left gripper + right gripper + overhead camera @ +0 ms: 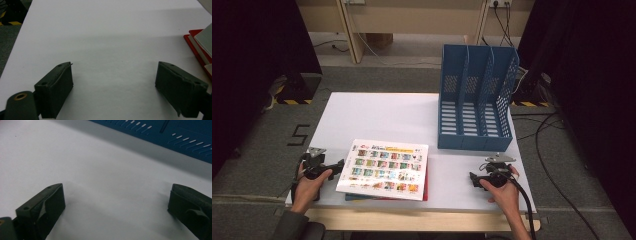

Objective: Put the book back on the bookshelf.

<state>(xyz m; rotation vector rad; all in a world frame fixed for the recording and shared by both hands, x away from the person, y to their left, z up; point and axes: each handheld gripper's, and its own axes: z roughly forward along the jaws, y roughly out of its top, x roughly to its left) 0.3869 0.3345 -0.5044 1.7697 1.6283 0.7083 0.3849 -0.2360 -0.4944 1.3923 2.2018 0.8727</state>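
So your left claw (338, 165) sits with jaws apart, nothing between them, just beside the stack of books (384, 170) lying flat near the front of the white desk (377, 115). Your right claw (473, 178) is also spread wide and holding nothing, in front of the blue file rack (476, 100).

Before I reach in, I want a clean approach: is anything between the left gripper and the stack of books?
Nothing visible. The left gripper, jaws open, sits just left of the books with only bare white table between them.
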